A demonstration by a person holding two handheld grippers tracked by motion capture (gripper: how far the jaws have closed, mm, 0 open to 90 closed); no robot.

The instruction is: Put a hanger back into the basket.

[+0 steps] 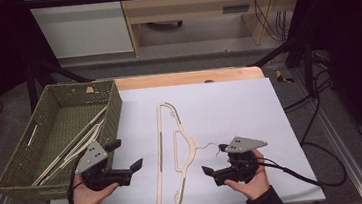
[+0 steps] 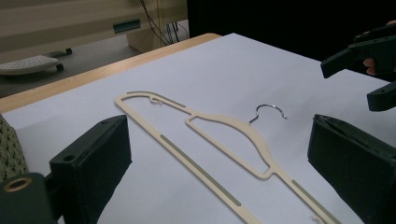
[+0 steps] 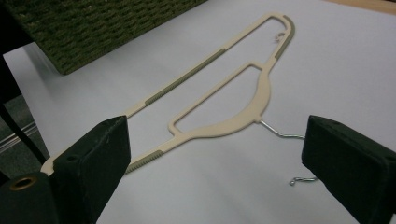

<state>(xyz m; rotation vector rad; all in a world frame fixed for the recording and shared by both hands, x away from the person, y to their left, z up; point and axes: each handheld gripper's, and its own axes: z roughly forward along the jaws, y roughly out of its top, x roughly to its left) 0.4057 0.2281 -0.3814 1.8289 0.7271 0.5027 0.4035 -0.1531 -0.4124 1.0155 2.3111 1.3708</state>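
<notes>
On white sheet: cream hanger (image 1: 174, 155) | left gripper (image 1: 134, 165) jaws spread | right gripper (image 1: 208, 170) jaws spread, empty

Grey floor (image 1: 205, 59), pale wooden furniture (image 1: 195, 10) against the far side, black cables (image 1: 269, 18) hanging, dark surroundings, white-covered table (image 1: 229, 102) lit overhead.

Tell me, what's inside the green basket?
Inside the green woven basket lie cream hangers, leaning toward its right wall. How many there are is hard to tell, because they overlap, and the near wall hides their lower ends.
</notes>
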